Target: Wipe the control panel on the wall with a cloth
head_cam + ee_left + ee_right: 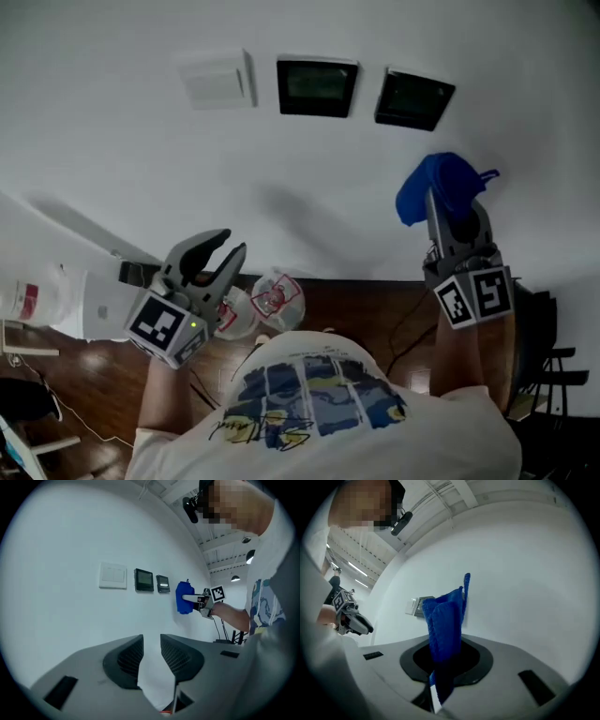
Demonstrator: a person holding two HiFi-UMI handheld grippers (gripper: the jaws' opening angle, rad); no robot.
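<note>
Head view, right tongs (450, 208) clamping cloth (433, 183), below panel (413, 98)

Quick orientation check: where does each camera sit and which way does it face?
Head view: on the person's head, looking forward and down at the wall with its switch plate and dark panels; shows left gripper, right gripper, shirt.
Left gripper view: on the left gripper, facing the wall; its open jaws fill the bottom.
Right gripper view: on the right gripper, facing the wall; its jaws clamp the blue cloth.
Shared: each gripper view shows the other gripper.
</note>
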